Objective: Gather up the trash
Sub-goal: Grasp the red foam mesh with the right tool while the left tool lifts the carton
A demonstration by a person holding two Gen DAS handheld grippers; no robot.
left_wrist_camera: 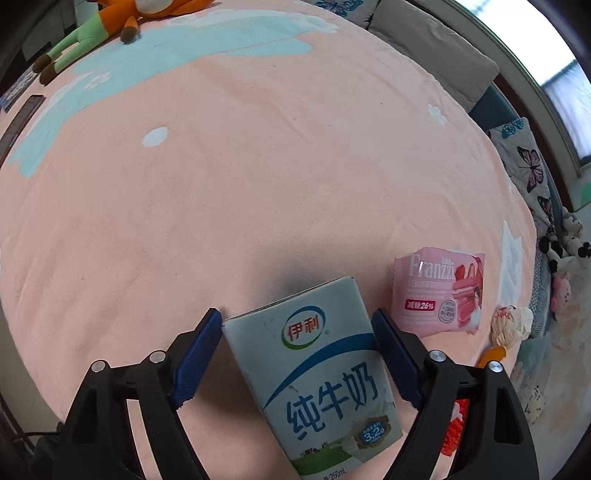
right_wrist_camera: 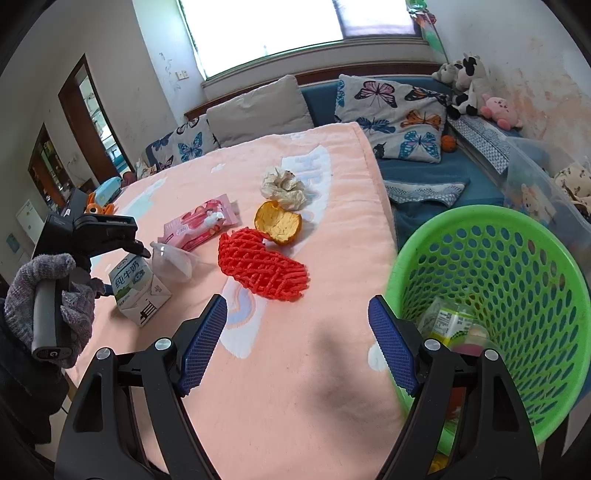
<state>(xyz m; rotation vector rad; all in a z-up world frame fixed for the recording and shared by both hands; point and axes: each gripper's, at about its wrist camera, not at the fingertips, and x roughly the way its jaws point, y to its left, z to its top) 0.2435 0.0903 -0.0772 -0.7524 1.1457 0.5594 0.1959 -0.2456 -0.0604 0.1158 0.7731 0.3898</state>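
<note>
A white-and-blue milk carton [left_wrist_camera: 314, 376] stands on the pink blanket [left_wrist_camera: 258, 166] between the fingers of my left gripper [left_wrist_camera: 297, 317]. The blue pads sit close beside its top corners without squeezing it, so the gripper is open. In the right wrist view a gloved hand [right_wrist_camera: 44, 291] holds that gripper down over the carton [right_wrist_camera: 136, 291]. My right gripper [right_wrist_camera: 297, 301] hangs open and empty above the blanket, beside the green basket [right_wrist_camera: 517, 266]. Loose on the bed lie a pink wrapper [right_wrist_camera: 199, 225], a clear plastic cup [right_wrist_camera: 173, 260], a red foam net [right_wrist_camera: 262, 266], an orange peel [right_wrist_camera: 279, 223] and a crumpled tissue [right_wrist_camera: 282, 184].
The basket stands off the bed's right edge with several packets [right_wrist_camera: 454, 325] in its bottom. Butterfly pillows [right_wrist_camera: 399, 122] and plush toys [right_wrist_camera: 465, 81] line the blue sofa behind. An orange plush toy [left_wrist_camera: 110, 26] lies at the bed's far side.
</note>
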